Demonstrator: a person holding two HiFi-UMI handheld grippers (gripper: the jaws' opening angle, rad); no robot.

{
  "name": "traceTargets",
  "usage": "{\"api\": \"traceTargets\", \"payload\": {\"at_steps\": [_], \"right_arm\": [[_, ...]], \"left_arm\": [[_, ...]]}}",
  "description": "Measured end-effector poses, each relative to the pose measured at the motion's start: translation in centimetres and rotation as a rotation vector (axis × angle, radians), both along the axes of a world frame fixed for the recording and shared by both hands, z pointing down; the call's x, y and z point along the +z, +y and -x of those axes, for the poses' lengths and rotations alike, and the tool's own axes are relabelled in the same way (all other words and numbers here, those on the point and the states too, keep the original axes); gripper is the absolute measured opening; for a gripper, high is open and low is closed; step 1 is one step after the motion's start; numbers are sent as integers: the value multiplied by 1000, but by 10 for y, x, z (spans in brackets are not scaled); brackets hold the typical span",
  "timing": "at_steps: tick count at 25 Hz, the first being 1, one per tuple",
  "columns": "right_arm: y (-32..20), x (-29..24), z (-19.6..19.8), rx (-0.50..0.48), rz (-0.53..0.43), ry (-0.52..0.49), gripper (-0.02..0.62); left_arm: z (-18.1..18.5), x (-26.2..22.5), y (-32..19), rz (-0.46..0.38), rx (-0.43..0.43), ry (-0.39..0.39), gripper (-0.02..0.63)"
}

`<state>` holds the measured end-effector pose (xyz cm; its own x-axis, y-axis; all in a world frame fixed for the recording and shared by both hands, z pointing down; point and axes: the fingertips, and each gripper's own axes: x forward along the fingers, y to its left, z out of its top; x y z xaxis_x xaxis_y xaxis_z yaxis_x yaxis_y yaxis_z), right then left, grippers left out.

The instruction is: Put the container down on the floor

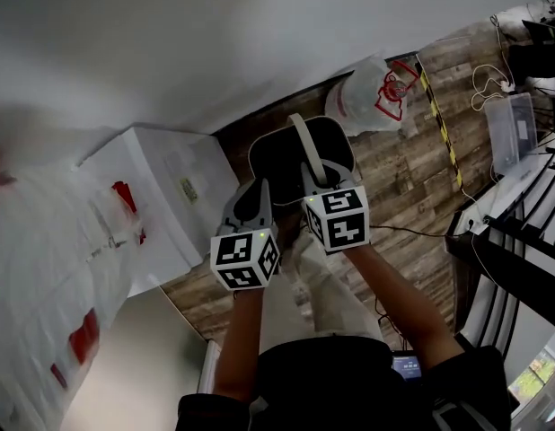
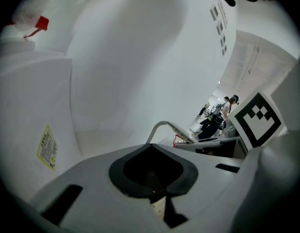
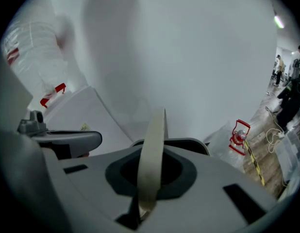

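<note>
Holding the container (image 1: 336,142) two-handed, the person has it just past both sets of tips, with the wood floor (image 1: 412,178) beyond it.

- Right gripper (image 1: 316,178): clenched on the cream handle (image 1: 303,146). Its own view shows the strap running up the seam between the closed jaws and out through the pad cut-out. Judged: the load hangs from this grip.
- Left gripper (image 1: 252,194): jaws together too. The head view puts its tips on the container's near rim, just beside where the handle roots. Likely pinching the rim so the bin doesn't swing or tip under a single strap. Its own view shows only a pale sliver in the seam, so exactly what it bites is unclear.
- Container: dark, open side facing the grippers, handle arched up toward the right jaws. From above it can't be told whether the base touches the floor. The raised strap suggests it isn't down yet.
- Landing zone: bare floor at the foot of the wall, ahead of the tips. A white box (image 1: 161,196) stands off the left gripper's outer side, and a white bag (image 1: 376,97) with red print lies beyond the right gripper's tips. Both are near, neither touching.

Judgement: both grips should hold until the base sits flat. Letting the rim go early risks a tilt.
</note>
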<state>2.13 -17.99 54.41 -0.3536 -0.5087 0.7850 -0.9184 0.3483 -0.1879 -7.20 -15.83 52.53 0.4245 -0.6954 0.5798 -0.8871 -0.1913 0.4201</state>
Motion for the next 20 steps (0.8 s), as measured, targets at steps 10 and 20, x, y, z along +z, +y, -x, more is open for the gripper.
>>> {"api": "traceTargets", "payload": {"at_steps": [10,20], "right_arm": [[6,46,-7,3,46,23,31],[5,87,-14,41,81,20,32]], "left_arm": [[-7,50,9,53,39,1,18],[-11,91,12,106,76,-4,18]]}}
